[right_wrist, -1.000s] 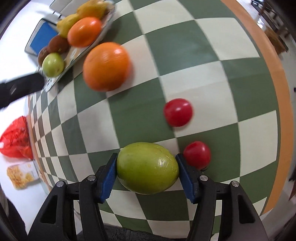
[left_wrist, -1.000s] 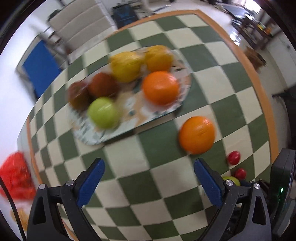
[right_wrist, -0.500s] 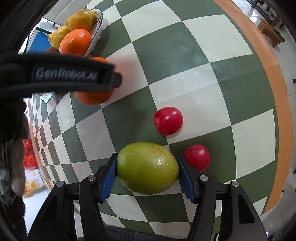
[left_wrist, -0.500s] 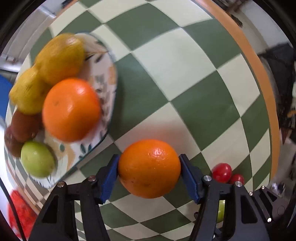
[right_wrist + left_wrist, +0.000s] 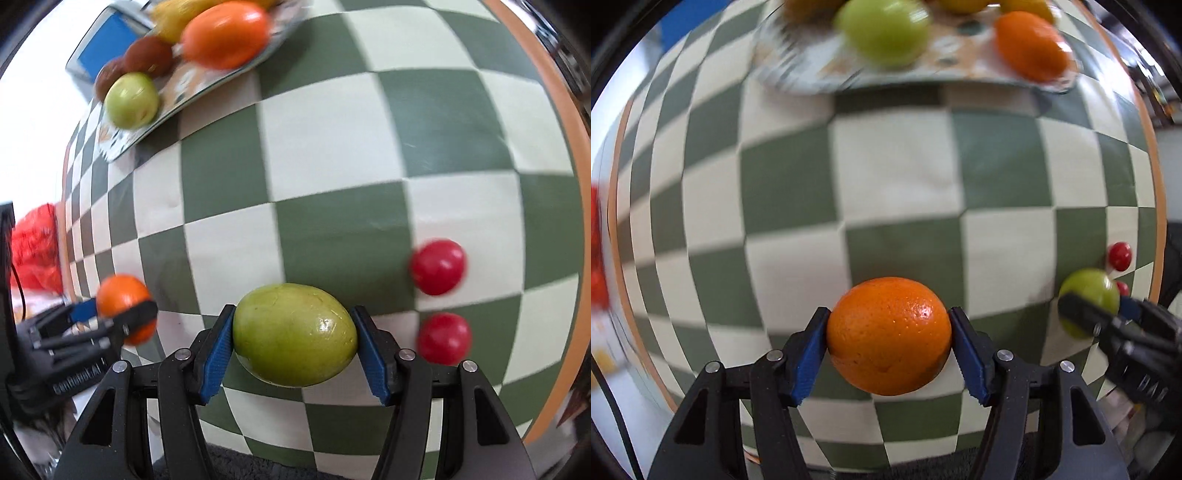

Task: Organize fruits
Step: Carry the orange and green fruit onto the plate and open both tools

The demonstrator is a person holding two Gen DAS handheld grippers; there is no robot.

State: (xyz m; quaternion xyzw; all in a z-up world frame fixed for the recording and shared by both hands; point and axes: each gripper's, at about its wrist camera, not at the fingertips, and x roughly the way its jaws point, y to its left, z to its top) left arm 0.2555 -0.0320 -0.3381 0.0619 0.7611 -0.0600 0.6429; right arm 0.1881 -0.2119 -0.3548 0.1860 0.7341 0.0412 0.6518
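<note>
My left gripper (image 5: 889, 338) is shut on an orange (image 5: 888, 335), held above the green-and-cream checked tablecloth. My right gripper (image 5: 293, 338) is shut on a green mango (image 5: 294, 334); it shows at the right edge of the left wrist view as the green mango (image 5: 1089, 295). The patterned plate (image 5: 812, 79) lies far ahead with a green apple (image 5: 884, 31) and another orange (image 5: 1030, 46) on it. In the right wrist view the plate (image 5: 192, 88) also carries brown fruit (image 5: 147, 55) and yellow fruit. Two red tomatoes (image 5: 437, 266) (image 5: 444, 338) rest on the cloth right of the mango.
The table's orange border (image 5: 561, 122) curves along the right side. A red plastic bag (image 5: 35, 251) lies off the table's left edge. A blue chair seat (image 5: 105, 42) stands behind the plate. Open cloth stretches between the grippers and the plate.
My left gripper has closed on the loose orange and carried it back toward the near left, turning to face the plate. The right gripper keeps the mango and has shifted, lifting slightly.
</note>
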